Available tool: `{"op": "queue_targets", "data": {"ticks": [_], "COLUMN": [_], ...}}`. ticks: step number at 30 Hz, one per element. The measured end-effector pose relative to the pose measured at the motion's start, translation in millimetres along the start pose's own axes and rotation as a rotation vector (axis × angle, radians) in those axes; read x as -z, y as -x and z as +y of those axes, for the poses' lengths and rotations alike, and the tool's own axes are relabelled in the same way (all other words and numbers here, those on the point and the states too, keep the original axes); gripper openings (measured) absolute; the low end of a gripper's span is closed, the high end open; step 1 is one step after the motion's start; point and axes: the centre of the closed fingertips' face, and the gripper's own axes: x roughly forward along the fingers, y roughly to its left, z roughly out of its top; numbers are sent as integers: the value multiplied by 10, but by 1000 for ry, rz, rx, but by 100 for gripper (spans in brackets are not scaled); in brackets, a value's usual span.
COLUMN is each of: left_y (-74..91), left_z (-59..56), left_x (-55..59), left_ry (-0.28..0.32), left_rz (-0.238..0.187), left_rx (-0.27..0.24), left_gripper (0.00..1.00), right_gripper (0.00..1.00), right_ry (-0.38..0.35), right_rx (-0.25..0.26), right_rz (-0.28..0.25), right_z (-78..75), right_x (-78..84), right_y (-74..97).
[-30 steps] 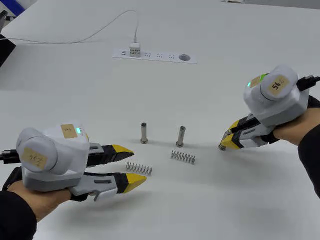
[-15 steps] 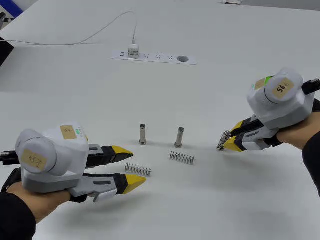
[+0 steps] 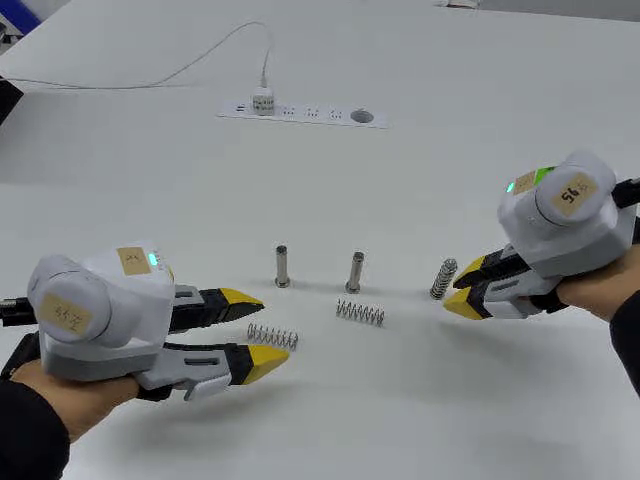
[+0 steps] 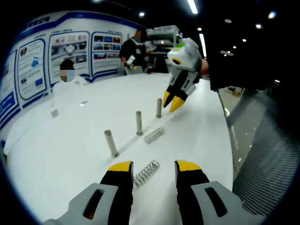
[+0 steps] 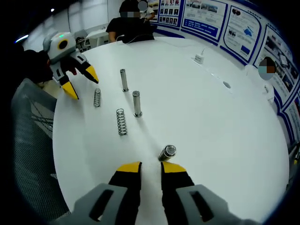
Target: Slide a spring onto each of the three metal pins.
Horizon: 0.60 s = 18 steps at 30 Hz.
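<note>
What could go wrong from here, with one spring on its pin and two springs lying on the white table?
The right gripper, jaws open, sits right beside the short upright metal pin wearing a spring; a careless withdrawal might topple it. The left gripper straddles a small steel coil spring lying flat, which might roll or shoot out when pinched.
</note>
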Motion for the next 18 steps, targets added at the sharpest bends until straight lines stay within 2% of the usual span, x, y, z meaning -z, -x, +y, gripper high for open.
{"op": "queue_targets", "data": {"ticks": [11,18], "left_y": [-12,-20], "left_z": [-6,-11], "left_x": [-12,-21], "left_ry": [-3,-5], "left_rz": [0,-1], "left_rx": [2,4], "left_gripper": [36,36], "right_gripper": [17,17], "right_ry": [13,40], "right_rx": [-38,-60], "right_rz": [-18,-31], "right_z": [175,254], "right_x": [-90,-209], "right_y": [-75,-129]}}
